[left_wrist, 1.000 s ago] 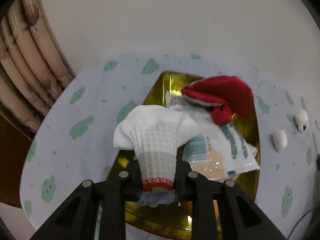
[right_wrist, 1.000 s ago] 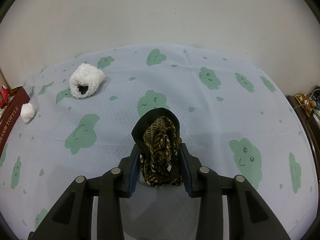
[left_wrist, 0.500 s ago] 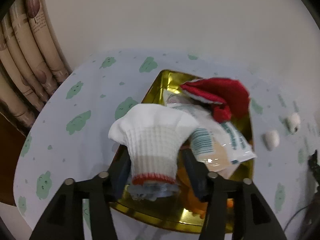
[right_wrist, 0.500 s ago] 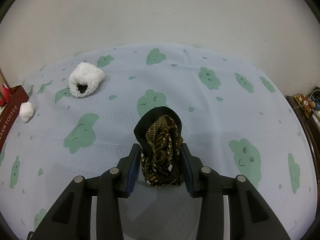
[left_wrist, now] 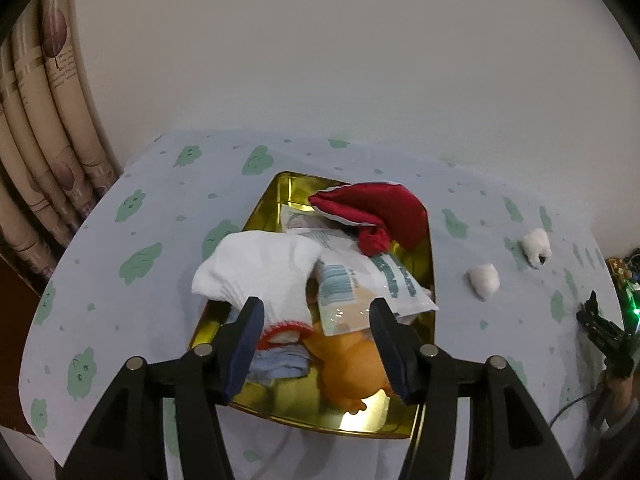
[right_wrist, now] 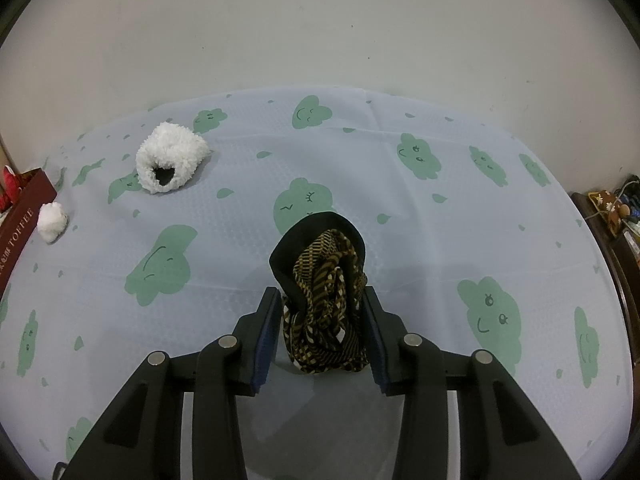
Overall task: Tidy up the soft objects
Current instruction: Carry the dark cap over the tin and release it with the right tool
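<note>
Inside gold tin (left_wrist: 262,216), white sock (left_wrist: 260,268), overhanging rim

Your tin (left_wrist: 424,428) is glossy gold metal. The sock (left_wrist: 260,276) is ribbed white knit, the packet (left_wrist: 360,280) shiny plastic, the slipper (right_wrist: 170,162) fluffy fleece, and the tablecloth (right_wrist: 400,220) matt and finely textured.

White sock (left_wrist: 260,272), red pouch (left_wrist: 376,210), gold tin (left_wrist: 424,264), black-and-tan striped cloth (right_wrist: 324,300).
</note>
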`<state>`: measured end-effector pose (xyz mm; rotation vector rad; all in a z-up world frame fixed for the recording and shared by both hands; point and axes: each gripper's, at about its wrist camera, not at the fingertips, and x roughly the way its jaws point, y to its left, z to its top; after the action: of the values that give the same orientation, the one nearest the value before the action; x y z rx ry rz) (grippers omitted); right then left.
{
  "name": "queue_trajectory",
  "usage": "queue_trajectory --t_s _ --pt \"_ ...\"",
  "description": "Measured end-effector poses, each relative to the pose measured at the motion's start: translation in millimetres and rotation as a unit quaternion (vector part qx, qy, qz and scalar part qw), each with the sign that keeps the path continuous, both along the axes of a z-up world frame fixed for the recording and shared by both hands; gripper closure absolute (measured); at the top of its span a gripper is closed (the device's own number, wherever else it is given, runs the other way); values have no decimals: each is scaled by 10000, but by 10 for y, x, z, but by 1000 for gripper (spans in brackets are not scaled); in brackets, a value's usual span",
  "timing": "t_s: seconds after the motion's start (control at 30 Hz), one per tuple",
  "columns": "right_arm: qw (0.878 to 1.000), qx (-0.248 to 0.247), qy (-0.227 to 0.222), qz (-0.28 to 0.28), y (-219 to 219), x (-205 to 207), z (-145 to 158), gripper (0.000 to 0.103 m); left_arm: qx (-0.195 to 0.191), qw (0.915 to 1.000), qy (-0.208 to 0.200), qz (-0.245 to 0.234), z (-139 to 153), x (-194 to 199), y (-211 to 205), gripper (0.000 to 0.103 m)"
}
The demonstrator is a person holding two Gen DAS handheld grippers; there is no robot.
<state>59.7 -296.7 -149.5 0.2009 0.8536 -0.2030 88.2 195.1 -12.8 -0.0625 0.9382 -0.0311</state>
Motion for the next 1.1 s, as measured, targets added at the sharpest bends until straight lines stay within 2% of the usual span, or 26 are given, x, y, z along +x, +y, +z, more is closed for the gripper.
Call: queue_trajectory --t_s 0.33,0.43,0.63,0.77,0.9,1.1 --pt "9999 -94 37 6 32 25 5 65 637 9964 -464 309 19 -252 -12 47" --pt "9997 -225 102 2 77 35 15 70 768 9951 -501 368 -10 -316 19 47" --pt "9991 -366 201 -23 177 56 85 79 631 9959 -437 486 -78 -400 148 47" --pt "9992 -374 157 44 285 59 176 81 503 9950 -501 697 -91 -462 267 47" --pt "9989 -398 56 259 485 80 327 81 463 9927 -521 984 -122 -535 405 47" --pt "9964 -300 -146 775 939 188 587 81 630 9878 -635 1274 -122 -598 500 47"
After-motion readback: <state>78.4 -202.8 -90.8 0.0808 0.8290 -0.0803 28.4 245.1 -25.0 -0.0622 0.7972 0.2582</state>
